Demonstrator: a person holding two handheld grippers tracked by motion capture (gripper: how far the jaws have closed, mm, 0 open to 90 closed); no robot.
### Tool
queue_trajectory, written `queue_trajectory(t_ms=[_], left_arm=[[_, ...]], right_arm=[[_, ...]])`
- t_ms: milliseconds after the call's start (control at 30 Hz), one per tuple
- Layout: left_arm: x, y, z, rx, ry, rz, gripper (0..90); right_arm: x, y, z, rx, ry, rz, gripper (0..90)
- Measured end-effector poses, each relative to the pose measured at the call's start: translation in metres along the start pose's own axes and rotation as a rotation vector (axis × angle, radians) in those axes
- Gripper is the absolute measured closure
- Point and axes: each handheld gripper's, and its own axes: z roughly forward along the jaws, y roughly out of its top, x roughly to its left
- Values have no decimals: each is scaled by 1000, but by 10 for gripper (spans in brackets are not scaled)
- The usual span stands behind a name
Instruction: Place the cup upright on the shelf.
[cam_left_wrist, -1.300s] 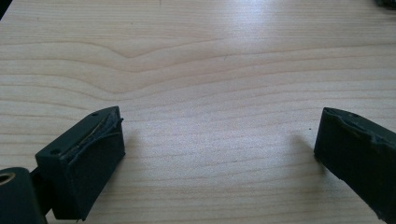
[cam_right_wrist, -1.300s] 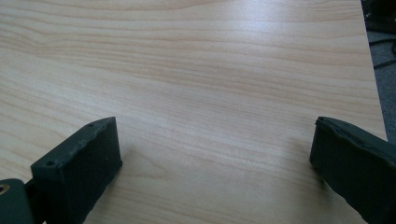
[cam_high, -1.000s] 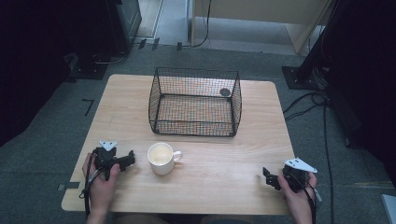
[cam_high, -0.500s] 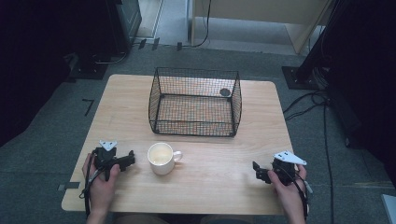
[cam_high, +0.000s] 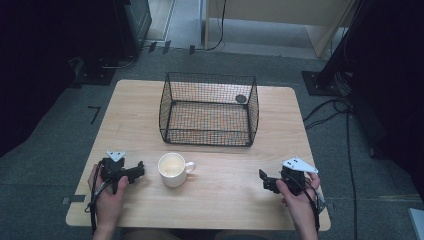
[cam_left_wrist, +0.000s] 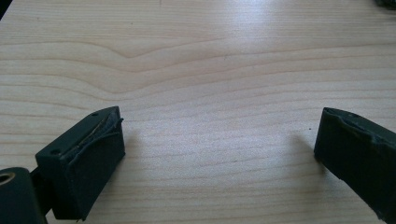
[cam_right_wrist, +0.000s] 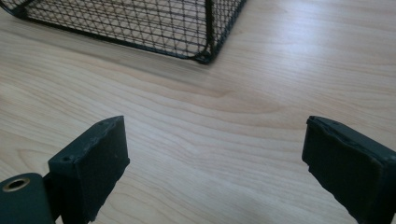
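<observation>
One white mug (cam_high: 173, 169) stands upright on the wooden surface (cam_high: 225, 200), near the front edge and left of centre, its handle turned to the right. It looks empty, though the pale inside makes that hard to judge from above. Just to its left, close but apart, the left gripper (cam_high: 136, 172) rests low in the person's left hand (cam_high: 107, 195), pointing toward the mug; that placement suggests the mug is what it is lined up to take. In the left gripper view its fingers (cam_left_wrist: 81, 163) stand released and wide, with bare wood grain between them and no mug in the gap.

Well apart on the right, the right gripper (cam_high: 263, 180) sits in the right hand (cam_high: 300, 202), aimed leftward across the surface. Its fingers (cam_right_wrist: 93, 163) are likewise spread and hold nothing; beyond them a corner of the black wire basket (cam_right_wrist: 205, 28) is cut off by the top of the picture. The basket (cam_high: 208, 109) sits behind the mug, open at the top, probably where the mug belongs. A small dark round thing on its far right rim is too small to identify.
</observation>
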Motion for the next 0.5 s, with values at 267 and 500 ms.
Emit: queue_trajectory(t_ms=[267,500], left_arm=[[0,0,0,0,0,0,18],[0,0,0,0,0,0,18]], right_arm=[[16,10,-1,-13,36,-17,70],[37,16,3,-8,80,-41,70]])
